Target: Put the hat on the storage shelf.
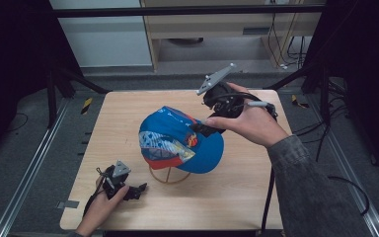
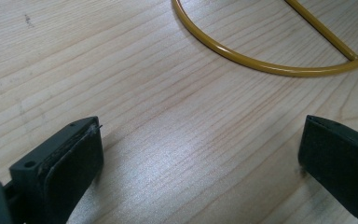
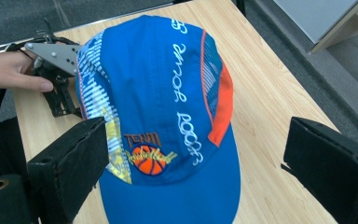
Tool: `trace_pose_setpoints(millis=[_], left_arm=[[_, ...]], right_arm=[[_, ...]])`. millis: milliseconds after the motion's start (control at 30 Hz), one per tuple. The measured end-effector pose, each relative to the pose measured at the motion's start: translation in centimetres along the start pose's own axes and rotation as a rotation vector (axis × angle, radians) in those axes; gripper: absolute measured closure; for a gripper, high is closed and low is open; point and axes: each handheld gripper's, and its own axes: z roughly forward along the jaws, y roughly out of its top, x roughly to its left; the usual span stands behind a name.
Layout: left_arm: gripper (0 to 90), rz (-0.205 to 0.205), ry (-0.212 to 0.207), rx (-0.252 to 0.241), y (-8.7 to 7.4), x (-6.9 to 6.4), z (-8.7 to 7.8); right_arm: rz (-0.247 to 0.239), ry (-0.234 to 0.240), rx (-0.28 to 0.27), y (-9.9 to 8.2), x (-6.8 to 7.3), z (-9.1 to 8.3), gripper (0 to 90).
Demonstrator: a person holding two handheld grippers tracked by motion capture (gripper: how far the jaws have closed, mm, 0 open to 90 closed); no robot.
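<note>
A blue cap (image 1: 177,140) with white lettering, orange panels and a basketball badge sits on a yellow wire stand (image 1: 170,177) in the middle of the wooden table (image 1: 237,197). My right gripper (image 1: 205,127) hovers at the cap's right side, just above the brim. In the right gripper view its jaws stand wide open (image 3: 196,128) with the cap (image 3: 168,107) below them, not touching it. My left gripper (image 1: 135,190) rests low near the table's front left, open (image 2: 200,135) over bare wood. The stand's ring base (image 2: 242,58) lies just ahead of it.
Black frame legs stand around the table's far corners. Cables (image 1: 296,47) hang at the back right beside a wooden cabinet (image 1: 217,27). The other hand and the left gripper (image 3: 60,100) sit beyond the cap in the right gripper view.
</note>
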Motion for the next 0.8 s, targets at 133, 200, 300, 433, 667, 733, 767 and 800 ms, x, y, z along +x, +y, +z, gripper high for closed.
trace_pose_setpoints(millis=[133,200,300,433,667,733,767,800], left_arm=[[0.0,0.001,-0.002,0.002,0.0,0.0,0.0],[0.0,0.0,-0.002,-0.001,0.0,0.0,0.0],[0.0,0.0,-0.001,-0.001,0.0,0.0,0.0],[0.0,0.0,-0.001,-0.002,0.0,0.0,0.0],[0.0,0.0,-0.001,-0.002,0.0,0.0,0.0],[0.0,0.0,-0.001,-0.002,0.0,0.0,0.0],[0.0,0.0,-0.001,-0.003,0.0,0.0,0.0],[0.0,0.0,-0.001,-0.003,0.0,0.0,0.0]], right_arm=[[0.014,-0.012,-0.01,-0.9,-0.3,-0.4,6.7],[0.021,-0.016,-0.008,-1.6,-0.5,-0.6,6.7],[0.037,-0.017,-0.009,-2.4,-0.8,-0.8,6.9],[0.052,-0.022,-0.015,-3.1,-1.1,-1.1,7.1],[0.067,-0.031,-0.024,-4.0,-1.4,-1.5,7.1],[0.07,-0.032,-0.027,-4.1,-1.5,-1.6,7.2],[0.074,-0.035,-0.026,-4.4,-1.5,-1.7,7.2],[0.076,-0.036,-0.027,-4.5,-1.6,-1.7,7.2]])
